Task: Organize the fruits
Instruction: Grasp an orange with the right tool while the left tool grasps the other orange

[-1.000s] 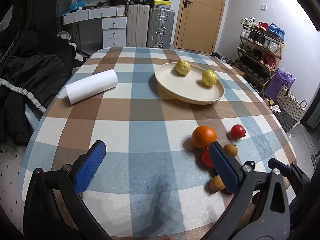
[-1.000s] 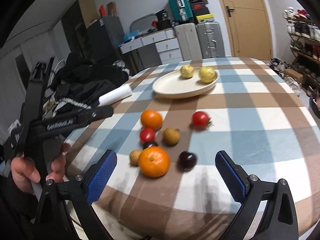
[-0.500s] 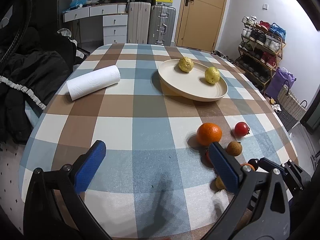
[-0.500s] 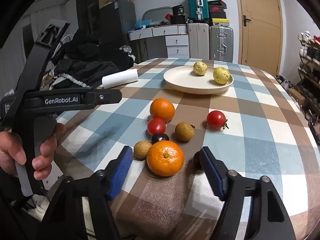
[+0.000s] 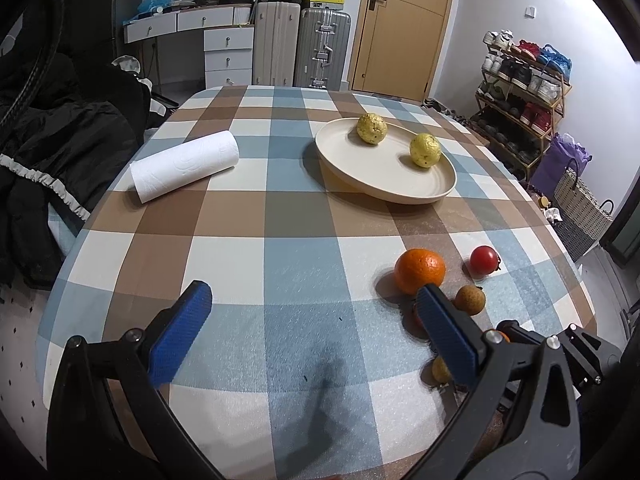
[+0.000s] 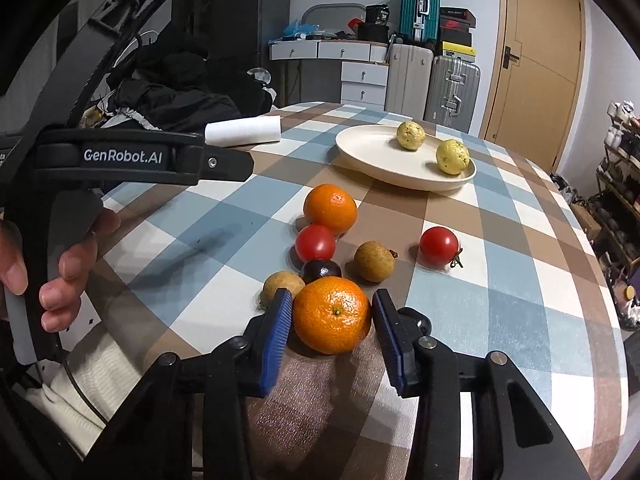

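Observation:
My right gripper (image 6: 331, 308) has closed around the near orange (image 6: 331, 314) at the table's front edge; the blue pads sit against both its sides. Behind it lie a dark plum (image 6: 321, 270), two brown longans (image 6: 374, 255), two red tomatoes (image 6: 439, 245) and a second orange (image 6: 330, 208). A cream plate (image 6: 372, 160) farther back holds two yellow guavas (image 6: 452, 157). My left gripper (image 5: 312, 308) is open and empty, hovering over the table left of the fruit cluster; the far orange (image 5: 420, 271) is by its right finger.
A paper towel roll (image 5: 184, 165) lies on the checked tablecloth (image 5: 280, 220) at the left. Dark clothes hang beside the table's left edge. Suitcases, drawers and a door stand behind; a shoe rack stands at the right.
My right gripper moved forward and its jaws narrowed from wide open to pressing on the near orange. The left gripper stayed open and shifted only slightly.

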The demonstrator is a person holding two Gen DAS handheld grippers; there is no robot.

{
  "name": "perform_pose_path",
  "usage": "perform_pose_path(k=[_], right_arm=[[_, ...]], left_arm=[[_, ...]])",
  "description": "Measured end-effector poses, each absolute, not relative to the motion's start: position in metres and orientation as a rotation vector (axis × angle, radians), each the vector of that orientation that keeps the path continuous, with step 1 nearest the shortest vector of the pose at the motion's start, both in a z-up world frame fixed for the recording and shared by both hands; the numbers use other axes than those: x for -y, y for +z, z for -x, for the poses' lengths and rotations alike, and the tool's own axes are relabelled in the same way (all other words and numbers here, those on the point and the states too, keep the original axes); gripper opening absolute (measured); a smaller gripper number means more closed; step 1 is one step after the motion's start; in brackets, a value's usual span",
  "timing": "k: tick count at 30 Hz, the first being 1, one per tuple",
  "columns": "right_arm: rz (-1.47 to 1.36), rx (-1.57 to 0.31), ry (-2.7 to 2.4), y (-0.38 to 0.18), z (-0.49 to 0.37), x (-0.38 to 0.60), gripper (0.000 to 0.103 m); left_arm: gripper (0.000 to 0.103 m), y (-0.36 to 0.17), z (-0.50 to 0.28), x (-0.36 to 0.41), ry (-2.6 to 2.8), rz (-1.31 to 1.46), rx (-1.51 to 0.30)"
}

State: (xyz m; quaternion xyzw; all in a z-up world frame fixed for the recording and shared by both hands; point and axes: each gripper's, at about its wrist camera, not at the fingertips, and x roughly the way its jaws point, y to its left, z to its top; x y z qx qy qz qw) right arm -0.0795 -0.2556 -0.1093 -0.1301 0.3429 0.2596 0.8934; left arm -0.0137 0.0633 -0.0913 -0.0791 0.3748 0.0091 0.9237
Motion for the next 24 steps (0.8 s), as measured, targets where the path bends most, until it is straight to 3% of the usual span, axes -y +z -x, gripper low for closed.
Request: perform_pose_path(k=[10,24], right_arm=[[0.157,-0.698,0.567,-0.102,0.074,0.272,0.041],[0.076,-0.646,0.549,-0.085,0.059,0.292,0.041]], left_arm=[[0.102,-0.089,-0.009,-0.060,-0.035,0.153,-0.782],[0.102,-0.112,-0.061,-0.024,-0.212,0.126,-0.935]])
